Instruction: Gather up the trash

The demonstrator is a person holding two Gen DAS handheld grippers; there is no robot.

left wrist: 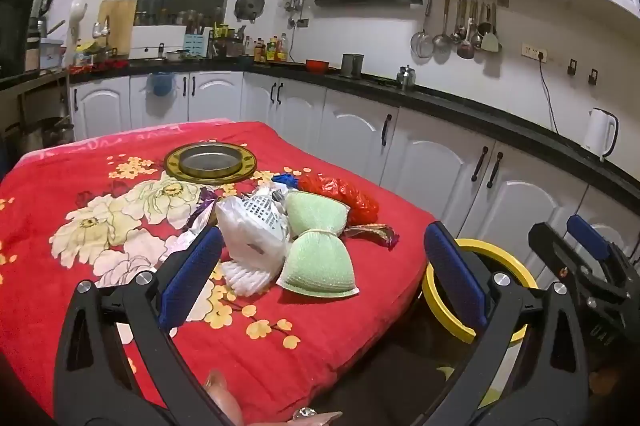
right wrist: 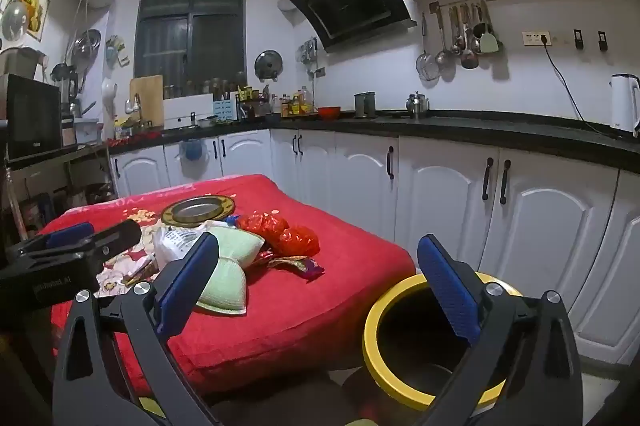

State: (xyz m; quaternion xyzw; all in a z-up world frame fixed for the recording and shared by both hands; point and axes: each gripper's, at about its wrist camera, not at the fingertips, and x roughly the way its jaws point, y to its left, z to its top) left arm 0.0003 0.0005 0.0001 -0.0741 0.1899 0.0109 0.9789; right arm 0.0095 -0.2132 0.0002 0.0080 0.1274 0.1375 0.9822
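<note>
Both pairs of our blue-padded fingers (left wrist: 202, 266) stand spread wide with nothing between them. Our left gripper (left wrist: 324, 266) hangs above the near half of a table draped in a red blanket with pale flowers (left wrist: 100, 193), and our right gripper (right wrist: 320, 286) sits off the blanket's right edge, one finger over the bin.

We see the trash heaped near the middle of the blanket. A pale green mesh scrubber tied at its waist like a bow (left wrist: 316, 242) lies closest to us. Touching its left side is a crumpled white plastic bag (left wrist: 252, 234), with a piece of white foam netting (left wrist: 244, 276) just below the bag. A crinkled red plastic bag (left wrist: 344, 195) lies behind the scrubber, and a small blue scrap (left wrist: 286, 179) sits just beside the red bag's far end. A shiny purple and gold wrapper (left wrist: 372, 232) lies flat to the right of the scrubber; another shiny wrapper (left wrist: 200, 211) shows at the left of the white bag.

Farther back, apart from the heap, a round metal dish with a gold rim (left wrist: 210, 161) rests on the blanket.

On the floor by the table's right side stands a round bin with a yellow rim and dark inside (right wrist: 376, 326), its mouth uncovered.
</note>
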